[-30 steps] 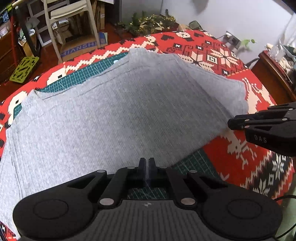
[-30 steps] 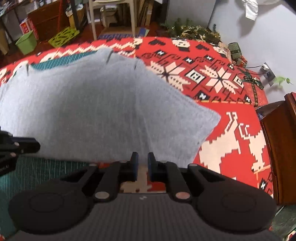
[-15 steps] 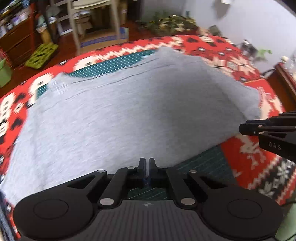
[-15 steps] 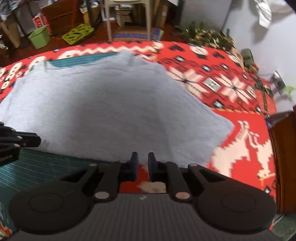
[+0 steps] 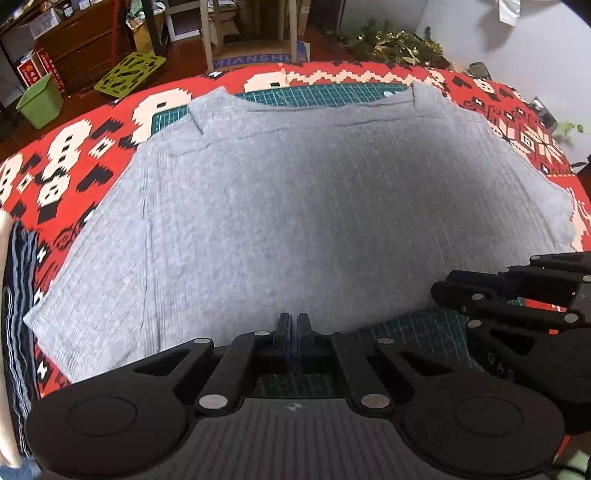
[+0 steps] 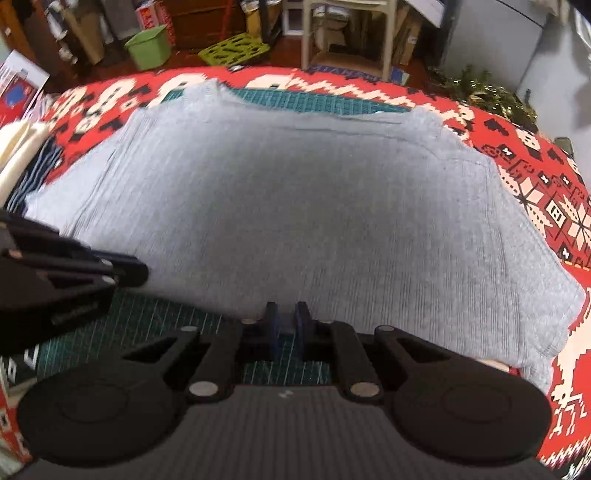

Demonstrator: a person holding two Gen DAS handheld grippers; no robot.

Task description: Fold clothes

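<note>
A big red cloth (image 5: 92, 155) with white and black patterns covers the whole table, and a green cutting mat (image 5: 317, 94) with a grid lies on top of it. A grey ribbed shirt (image 5: 314, 221) is spread out flat over the mat and the red cloth, taking up most of the space. Its neck edge is at the far side, and its near edge runs right in front of both claws. The shirt's two sides reach out over the red cloth on the left and on the right. The left claw (image 5: 294, 325) sits at the near edge of the shirt, close to the middle, with its two fingers pressed almost together. The grey edge comes right up to its tips, but I cannot tell if any cloth is pinched between them. The right claw (image 6: 287, 317) is just beside it, further right along the same near edge, and it has a small gap between its fingers. I can see grey cloth at that gap, yet I cannot tell if it is gripping the shirt. A striped dark piece of clothing (image 5: 18, 295) lies at the left edge of the table. Beyond the table stand a white chair (image 6: 343, 33), a green bin (image 6: 149, 46) and a flat green tray (image 5: 129, 72) on the floor
</note>
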